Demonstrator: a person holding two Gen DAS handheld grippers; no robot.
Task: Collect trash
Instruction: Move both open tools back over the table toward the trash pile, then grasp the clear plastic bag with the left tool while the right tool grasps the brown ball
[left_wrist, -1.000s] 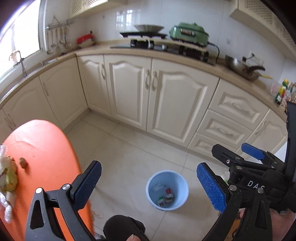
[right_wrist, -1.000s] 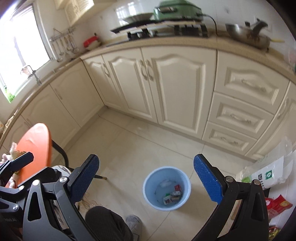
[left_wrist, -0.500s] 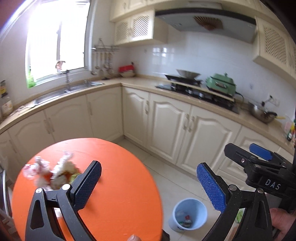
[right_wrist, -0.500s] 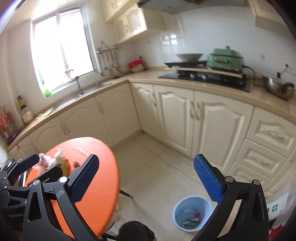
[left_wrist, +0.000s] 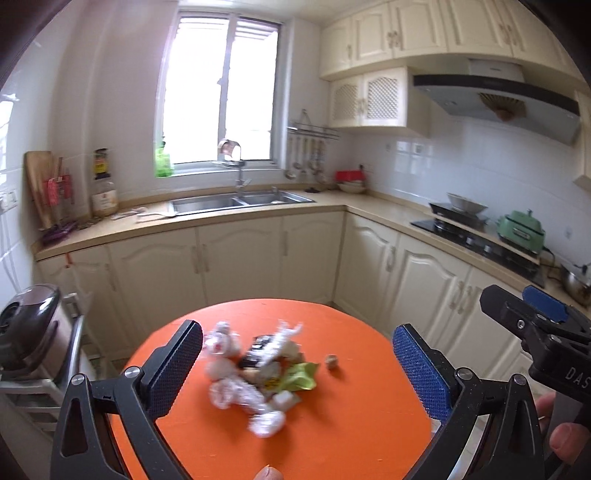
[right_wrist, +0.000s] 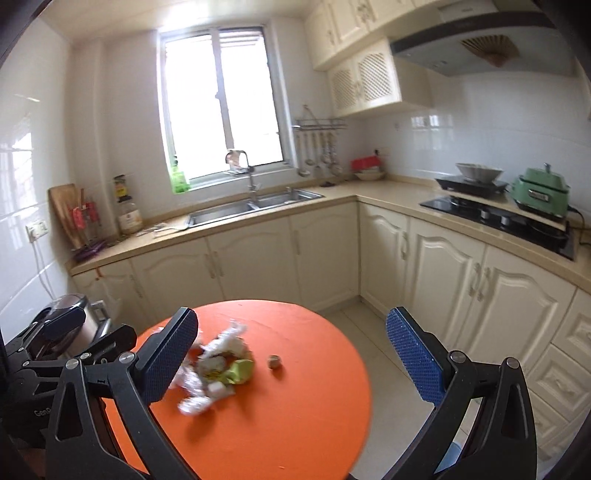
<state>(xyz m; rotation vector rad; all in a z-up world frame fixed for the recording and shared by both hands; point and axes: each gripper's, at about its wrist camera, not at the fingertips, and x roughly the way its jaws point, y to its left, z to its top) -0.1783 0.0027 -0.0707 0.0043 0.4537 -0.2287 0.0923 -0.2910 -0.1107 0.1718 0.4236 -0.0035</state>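
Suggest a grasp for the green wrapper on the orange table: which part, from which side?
Likely the free right-hand edge of the green wrapper, approached from above by the open left gripper. It lies crumpled and low on the orange table, with its left side tucked against the pile of white wrappers; only the right edge faces bare tabletop. The view is blurred, so the finer folds are unclear.

left gripper (left_wrist: 295, 369) and right gripper (right_wrist: 291, 358) both held level, jaws spread wide, empty.

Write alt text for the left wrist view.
A pile of crumpled trash lies on a round orange table, framed by the open left gripper. Cream kitchen cabinets and a sink stand behind.
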